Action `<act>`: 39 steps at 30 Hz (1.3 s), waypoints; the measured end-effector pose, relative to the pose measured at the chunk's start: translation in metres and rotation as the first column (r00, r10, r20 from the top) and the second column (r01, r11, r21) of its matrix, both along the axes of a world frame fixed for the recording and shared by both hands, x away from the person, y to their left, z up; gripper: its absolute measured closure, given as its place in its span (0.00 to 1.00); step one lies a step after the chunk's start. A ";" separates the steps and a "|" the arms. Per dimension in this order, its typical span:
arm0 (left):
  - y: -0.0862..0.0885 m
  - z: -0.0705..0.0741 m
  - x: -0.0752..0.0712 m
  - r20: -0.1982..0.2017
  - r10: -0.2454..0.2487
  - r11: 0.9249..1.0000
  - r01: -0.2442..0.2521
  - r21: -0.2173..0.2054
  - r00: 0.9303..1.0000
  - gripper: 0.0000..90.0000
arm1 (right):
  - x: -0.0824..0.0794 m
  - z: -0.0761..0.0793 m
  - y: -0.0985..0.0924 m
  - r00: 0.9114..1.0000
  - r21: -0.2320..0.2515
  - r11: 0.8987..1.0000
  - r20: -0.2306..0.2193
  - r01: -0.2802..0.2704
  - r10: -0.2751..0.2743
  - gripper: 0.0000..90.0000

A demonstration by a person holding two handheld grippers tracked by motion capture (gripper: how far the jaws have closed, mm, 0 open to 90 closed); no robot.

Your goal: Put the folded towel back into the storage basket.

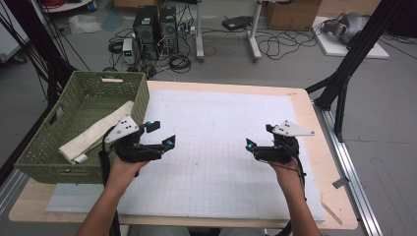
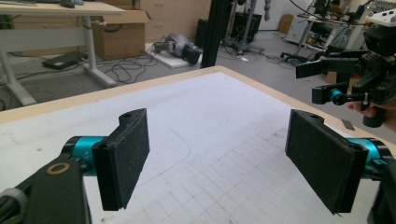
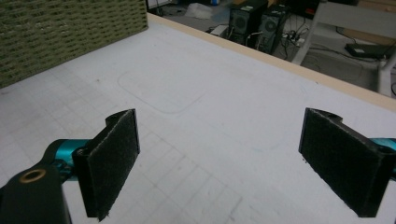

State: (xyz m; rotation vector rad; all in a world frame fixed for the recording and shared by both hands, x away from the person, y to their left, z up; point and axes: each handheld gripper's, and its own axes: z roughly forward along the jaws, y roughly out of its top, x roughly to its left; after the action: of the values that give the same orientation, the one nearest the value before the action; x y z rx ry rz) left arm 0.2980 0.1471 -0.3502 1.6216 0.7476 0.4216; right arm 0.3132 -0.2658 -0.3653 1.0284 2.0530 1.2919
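My left gripper hovers over the white gridded mat, just right of a green woven basket. Its jaws are open with nothing between them, seen spread wide in the left gripper view. A folded cream towel lies inside the basket. My right gripper is held over the right part of the mat, open and empty, its pads far apart around the gripper's middle. The right gripper also appears at the right edge of the left gripper view. The basket wall shows in the right gripper view.
A faint rounded outline is drawn on the mat. The wooden table edge runs along the right. Black frame posts stand at the right, and computer towers, cables and cardboard boxes sit on the floor behind.
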 end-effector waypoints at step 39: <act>-0.026 -0.053 -0.003 -0.007 -0.007 0.997 0.008 0.071 1.000 0.27 | -0.028 -0.037 -0.028 0.998 -0.004 0.998 -0.020 0.062 -0.062 0.13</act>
State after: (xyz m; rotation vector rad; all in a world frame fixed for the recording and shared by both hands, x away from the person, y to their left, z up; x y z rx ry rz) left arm 0.2946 0.1211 -0.4035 1.6923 0.7384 0.4422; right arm 0.2852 -0.2934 -0.4020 1.0991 2.0203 1.2517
